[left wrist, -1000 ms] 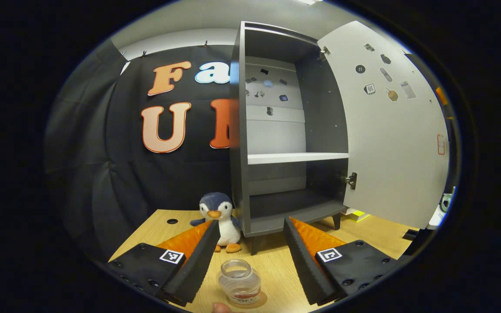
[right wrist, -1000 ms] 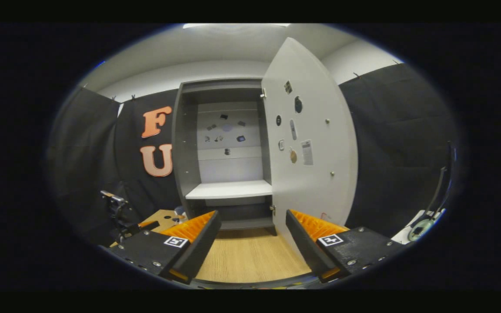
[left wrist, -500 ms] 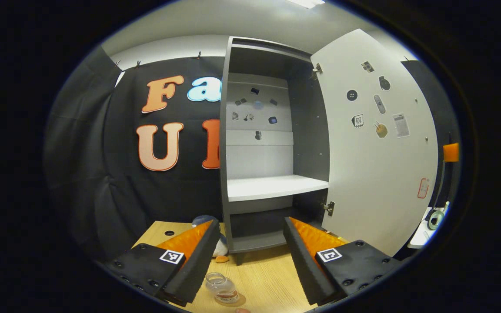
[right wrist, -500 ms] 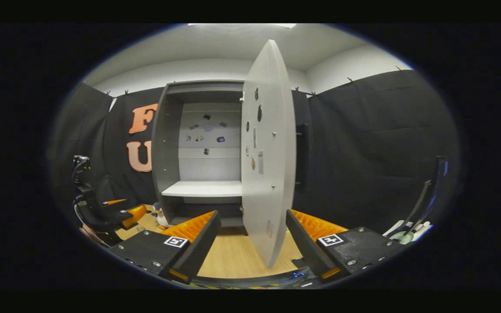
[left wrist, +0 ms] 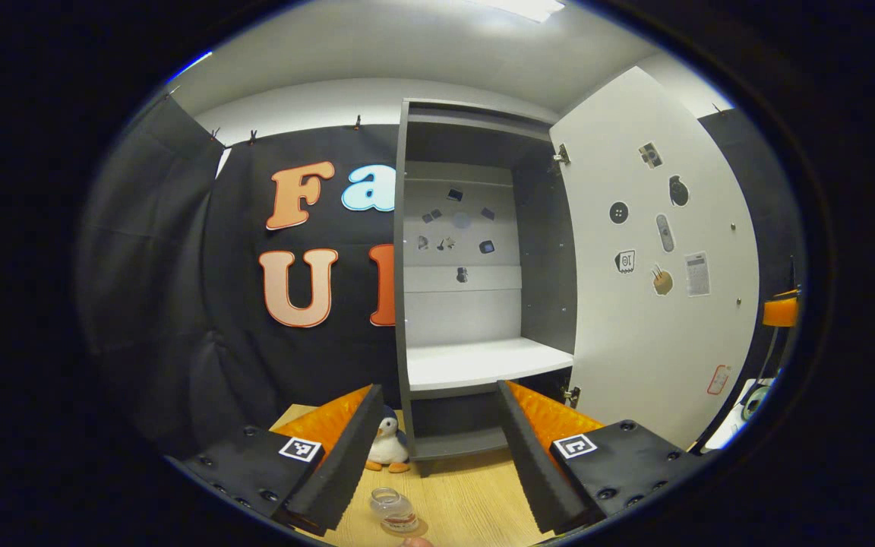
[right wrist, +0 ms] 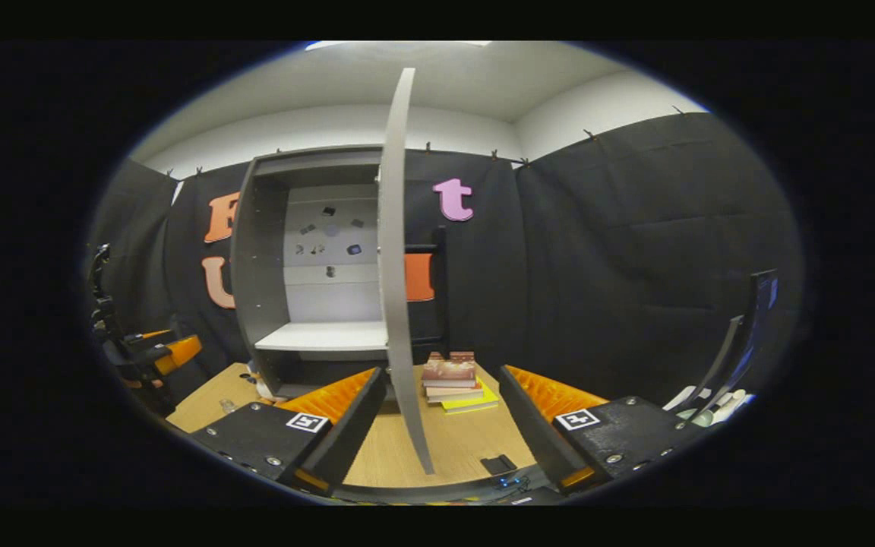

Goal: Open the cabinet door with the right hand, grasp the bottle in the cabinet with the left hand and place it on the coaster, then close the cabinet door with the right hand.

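Both tongs agape: left (left wrist: 434, 456) above bottle (left wrist: 394, 510), right (right wrist: 441, 425) straddling, seemingly, door edge (right wrist: 396, 304).

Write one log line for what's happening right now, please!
bottle: on coaster | cabinet door: open | left gripper: open | right gripper: open, facing door edge

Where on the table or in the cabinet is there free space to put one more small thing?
The white shelf inside the cabinet is bare, and the tabletop between the bottle and the open door is free. It is crowded beside the penguin toy and at the stack of books.
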